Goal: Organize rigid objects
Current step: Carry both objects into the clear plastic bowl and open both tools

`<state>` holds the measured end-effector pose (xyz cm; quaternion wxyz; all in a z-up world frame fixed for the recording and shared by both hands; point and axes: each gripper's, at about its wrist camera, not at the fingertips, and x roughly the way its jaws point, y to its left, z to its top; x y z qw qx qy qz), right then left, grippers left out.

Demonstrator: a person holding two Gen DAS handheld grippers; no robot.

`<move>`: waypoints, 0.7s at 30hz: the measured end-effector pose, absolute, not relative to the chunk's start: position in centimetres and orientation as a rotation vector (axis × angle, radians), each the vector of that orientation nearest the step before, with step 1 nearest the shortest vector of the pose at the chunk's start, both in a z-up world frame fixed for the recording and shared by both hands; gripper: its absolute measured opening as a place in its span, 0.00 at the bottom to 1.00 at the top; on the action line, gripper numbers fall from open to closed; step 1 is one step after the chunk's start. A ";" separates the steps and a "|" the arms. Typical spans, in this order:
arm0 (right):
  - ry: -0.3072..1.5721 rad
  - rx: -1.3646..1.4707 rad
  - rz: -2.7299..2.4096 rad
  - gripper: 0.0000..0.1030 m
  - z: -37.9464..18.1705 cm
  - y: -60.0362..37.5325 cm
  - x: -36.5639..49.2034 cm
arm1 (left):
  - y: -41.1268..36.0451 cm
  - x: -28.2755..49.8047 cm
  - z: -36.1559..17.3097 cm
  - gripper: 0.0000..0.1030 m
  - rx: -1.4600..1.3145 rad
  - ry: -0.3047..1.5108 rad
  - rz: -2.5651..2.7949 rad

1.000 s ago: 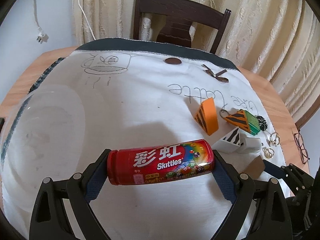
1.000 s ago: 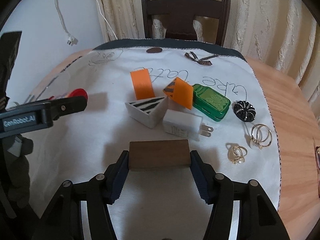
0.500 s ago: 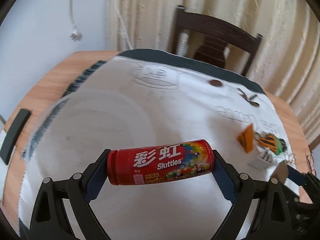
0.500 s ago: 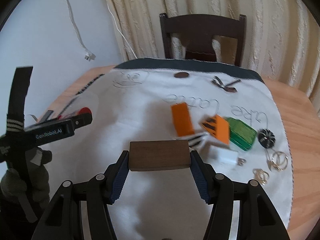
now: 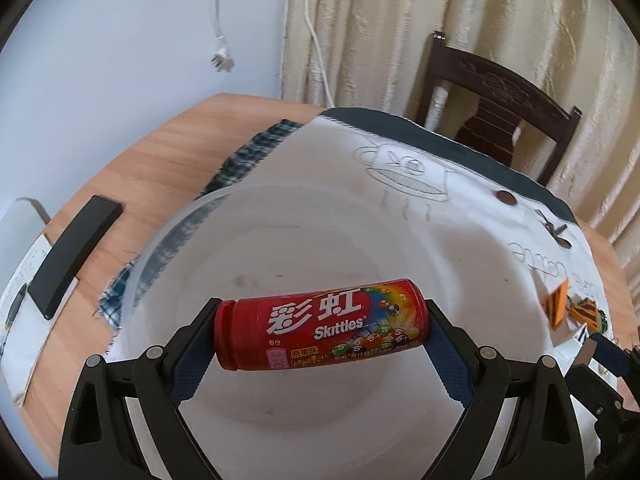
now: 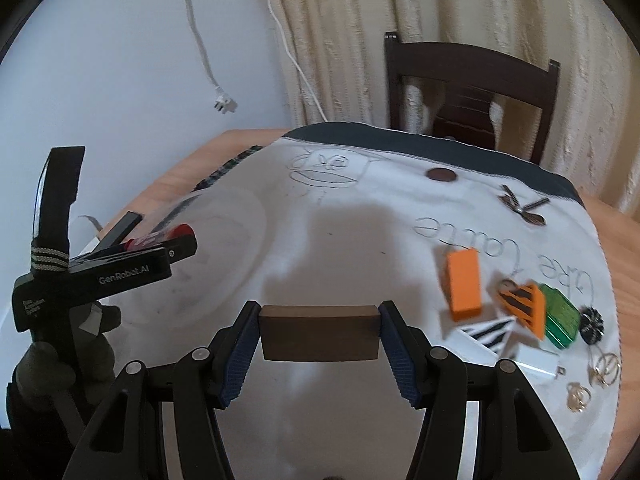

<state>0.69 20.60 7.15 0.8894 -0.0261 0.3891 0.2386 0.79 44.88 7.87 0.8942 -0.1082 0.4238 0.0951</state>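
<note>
Held crosswise in the left gripper, jaws clamped on both ends, a red candy tube directly above the clear bowl on the desk; nearby, a wooden block pinched in the right gripper, short of the bowl.

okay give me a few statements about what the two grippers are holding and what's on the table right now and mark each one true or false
1. The left gripper clamps a red Skittles tube sideways. True.
2. The tube hangs over a clear bowl. True.
3. The right gripper is open and holds nothing. False: it is shut on a brown wooden block.
4. The white charger lies inside the bowl. False: it lies on the white cloth, near the gold rings.
5. A dark wooden chair stands behind the table. True.
</note>
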 end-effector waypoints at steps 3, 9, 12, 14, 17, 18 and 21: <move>0.810 -0.062 0.508 0.61 7.3 21.9 1.0 | 46.0 0.8 7.4 0.92 -0.237 0.886 0.215; 0.811 -0.076 0.545 0.61 7.5 24.5 1.5 | 47.6 0.8 6.7 0.92 -0.254 0.897 0.242; 0.809 -0.083 0.569 0.61 7.6 25.8 1.7 | 48.3 0.7 6.6 0.92 -0.264 0.895 0.257; 0.810 -0.086 0.583 0.61 7.6 26.7 1.9 | 48.7 0.7 6.5 0.92 -0.263 0.888 0.274; 0.811 -0.092 0.602 0.61 7.4 27.9 2.2 | 49.1 0.5 6.5 0.92 -0.261 0.881 0.295; 0.811 -0.094 0.607 0.61 7.4 28.2 2.3 | 49.2 0.5 6.5 0.92 -0.261 0.880 0.299; 0.812 -0.104 0.622 0.61 7.3 29.0 2.5 | 49.5 0.4 6.5 0.92 -0.260 0.871 0.316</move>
